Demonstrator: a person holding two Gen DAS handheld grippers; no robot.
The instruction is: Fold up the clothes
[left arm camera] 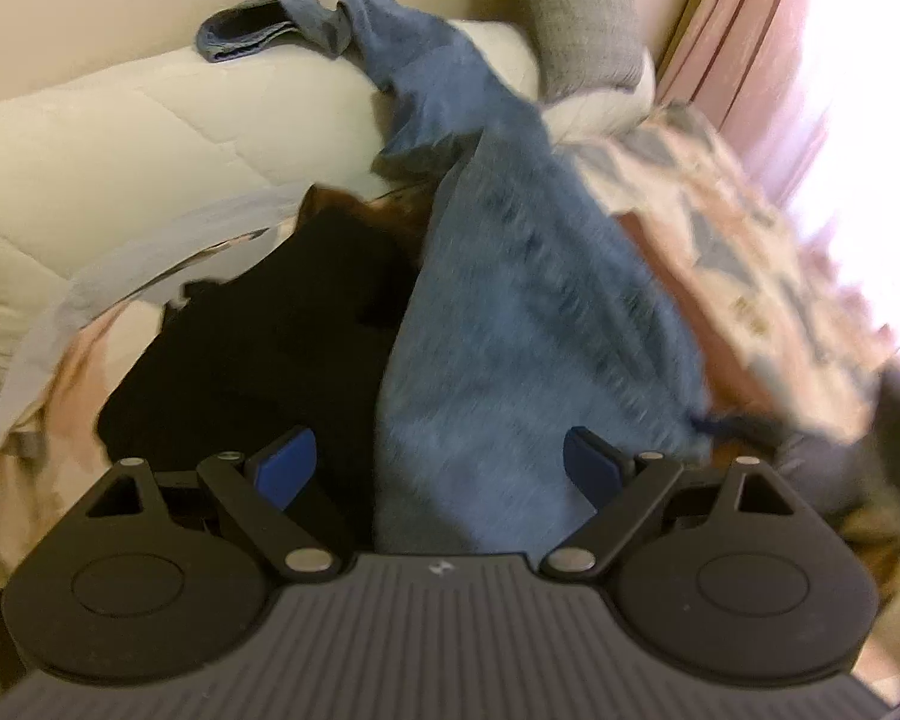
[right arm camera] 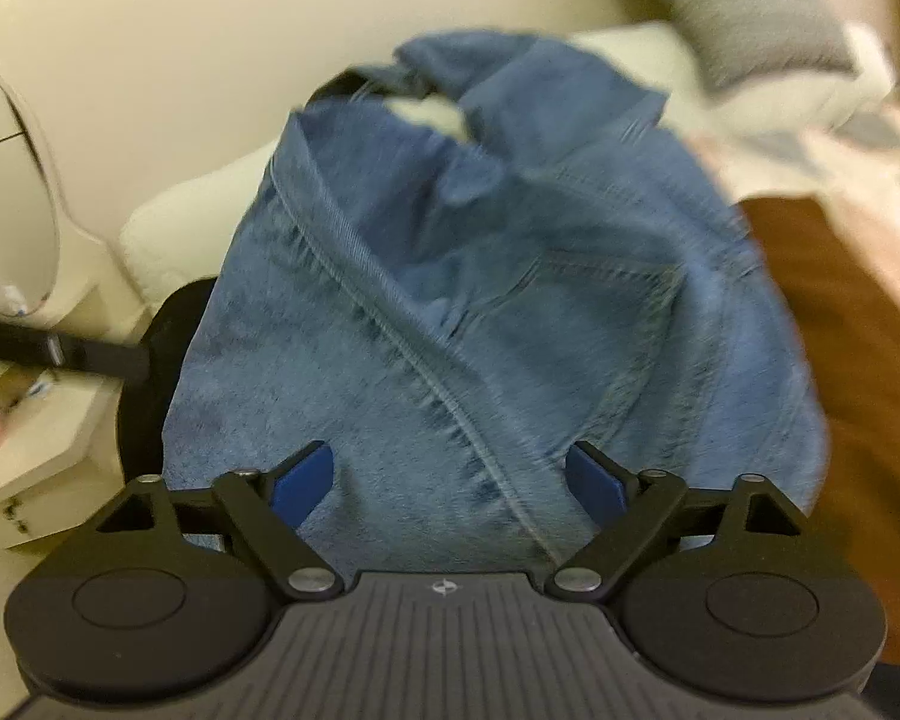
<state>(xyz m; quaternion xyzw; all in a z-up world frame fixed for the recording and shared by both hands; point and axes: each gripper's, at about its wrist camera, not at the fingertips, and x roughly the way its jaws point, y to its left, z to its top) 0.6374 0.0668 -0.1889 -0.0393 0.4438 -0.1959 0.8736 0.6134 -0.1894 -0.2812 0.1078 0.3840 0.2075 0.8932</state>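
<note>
From the left wrist, the left gripper (left arm camera: pixel 438 468) is hanging with its fingers spread apart and gripping nothing. The jeans (left arm camera: pixel 510 312), heavy blue denim, are lying directly ahead and slightly right of it, one leg trailing far forward over a quilted cream duvet (left arm camera: pixel 150 138). A black garment (left arm camera: pixel 258 360), soft and shapeless, is sitting ahead to the left; closing here could likely catch both fabrics together.

From the right wrist, the right gripper (right arm camera: pixel 450 483) is also standing wide apart, empty. The jeans (right arm camera: pixel 480 300) are filling the space just ahead, bunched, a stitched seam and pocket showing. A pinch on a single loose fold could let the stiff denim slip.
</note>
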